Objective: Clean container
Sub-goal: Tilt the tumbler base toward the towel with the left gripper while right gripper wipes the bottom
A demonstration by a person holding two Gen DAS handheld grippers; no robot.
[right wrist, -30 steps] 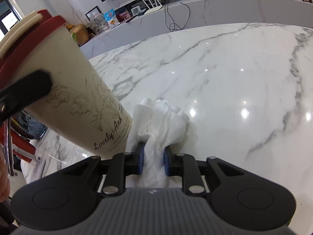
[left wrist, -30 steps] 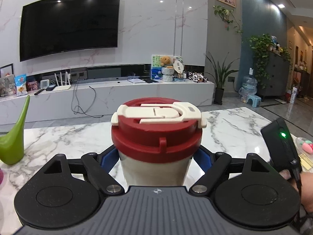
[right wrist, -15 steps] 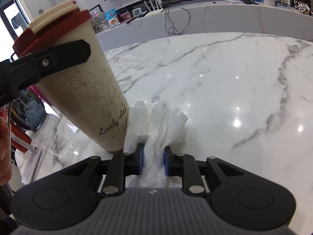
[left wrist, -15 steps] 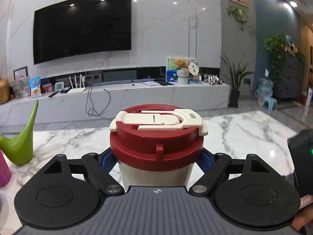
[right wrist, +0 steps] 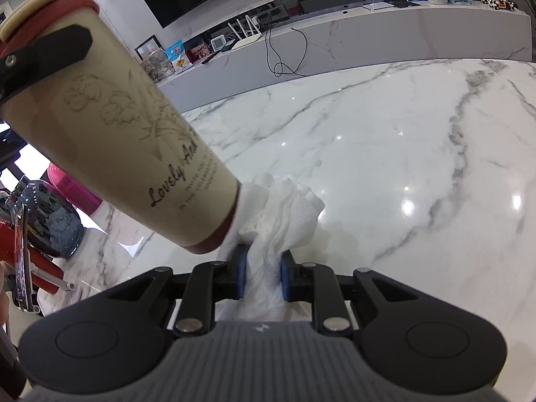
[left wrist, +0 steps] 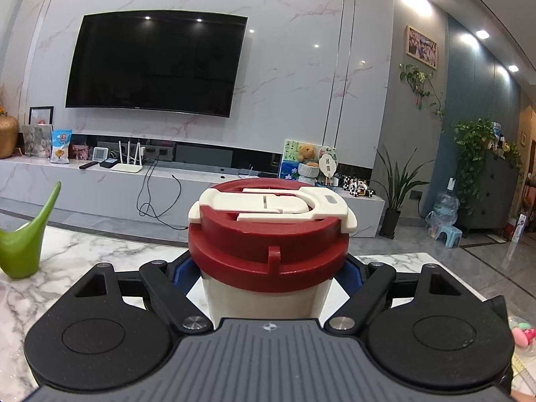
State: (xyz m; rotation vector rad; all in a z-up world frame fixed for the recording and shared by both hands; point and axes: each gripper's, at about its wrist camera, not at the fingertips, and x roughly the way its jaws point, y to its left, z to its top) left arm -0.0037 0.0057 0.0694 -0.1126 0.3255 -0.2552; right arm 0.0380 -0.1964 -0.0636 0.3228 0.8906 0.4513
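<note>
Right up close, the right gripper (right wrist: pixel 263 268) is clamped on one crumpled white paper towel (right wrist: pixel 284 211), the blue pads squeezing the wad between them. And the towel is pressed against the very bottom of the cup (right wrist: pixel 127 140), touching its dark red base ring. That is the one container in play: cream body, a line drawing and script lettering down the side, red lid (left wrist: pixel 268 248) on top with a cream flip clasp across it, and that lid is on and closed.

Over to the left gripper (left wrist: pixel 268 278): it is closed around the cup just under the lid, a blue pad on either side of the cream wall, carrying it. From the right wrist view the cup hangs tilted and clear of the white marble tabletop (right wrist: pixel 385 154), base towards the towel.

So where are we? I judge this as mid-wipe on the outside, down at the foot of the cup. Whether the rest of the wall is clean, I cannot tell; no stain shows on the side facing us. The lid shows no towel near it, so the top and possibly the inside look like work still left.

Further off on the tabletop: one green watering can (left wrist: pixel 23 244) at the left edge, one dark blue glass jar (right wrist: pixel 50 221) and something pink behind it, partly hidden. Beyond that, one long marble TV console (left wrist: pixel 110 181) and one black wall-mounted television (left wrist: pixel 154 67).
</note>
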